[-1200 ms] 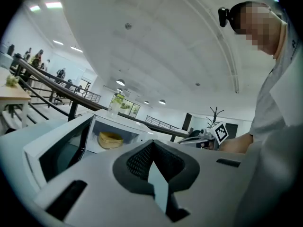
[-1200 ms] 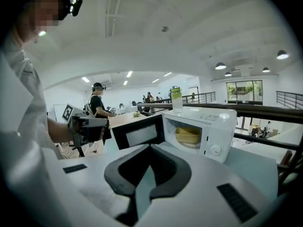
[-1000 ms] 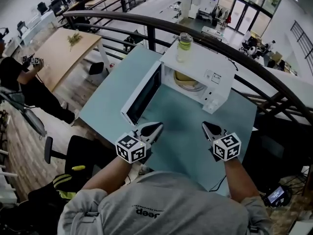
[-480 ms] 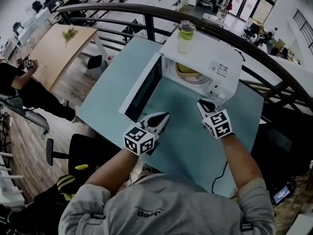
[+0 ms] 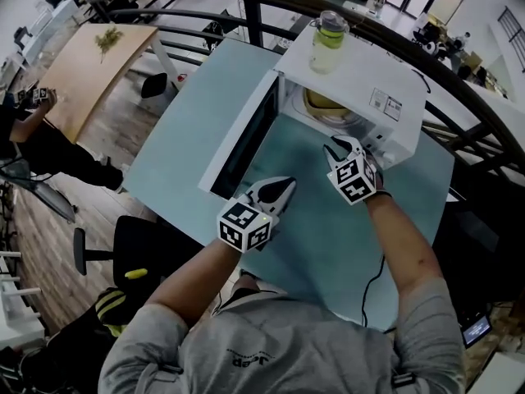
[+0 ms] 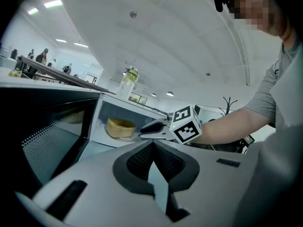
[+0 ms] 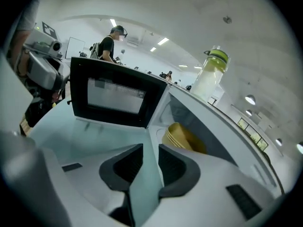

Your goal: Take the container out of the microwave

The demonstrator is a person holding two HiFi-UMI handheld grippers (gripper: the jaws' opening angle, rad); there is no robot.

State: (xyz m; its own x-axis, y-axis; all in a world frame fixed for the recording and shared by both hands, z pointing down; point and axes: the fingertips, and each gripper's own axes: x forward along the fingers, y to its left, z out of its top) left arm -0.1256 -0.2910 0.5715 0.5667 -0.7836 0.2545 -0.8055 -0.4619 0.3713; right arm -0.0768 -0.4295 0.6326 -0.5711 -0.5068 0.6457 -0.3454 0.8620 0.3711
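The white microwave [image 5: 373, 84] stands on a pale green table [image 5: 189, 150] with its door [image 5: 242, 142] swung open to the left. Inside lies the container, a yellow bowl-like stack [image 5: 326, 103] [image 6: 120, 128] [image 7: 182, 137]. My right gripper [image 5: 338, 144] [image 7: 150, 148] is at the oven's mouth, just short of the container. Its jaws have just been opening and stand open with nothing between them. My left gripper [image 5: 285, 190] [image 6: 152, 144] hovers over the table in front of the open door, its fingertips touching, holding nothing.
A clear bottle with a green lid [image 5: 328, 41] [image 7: 208, 75] stands on top of the microwave. The open door [image 7: 116, 98] flanks the oven's left side. A black railing [image 5: 246, 11] curves behind the table. A cable [image 5: 373, 281] runs off the near edge.
Both grippers moved toward the microwave. The right one went farther, reached the oven's mouth, rolled, and its jaws opened. The left one advanced a little beside the door.
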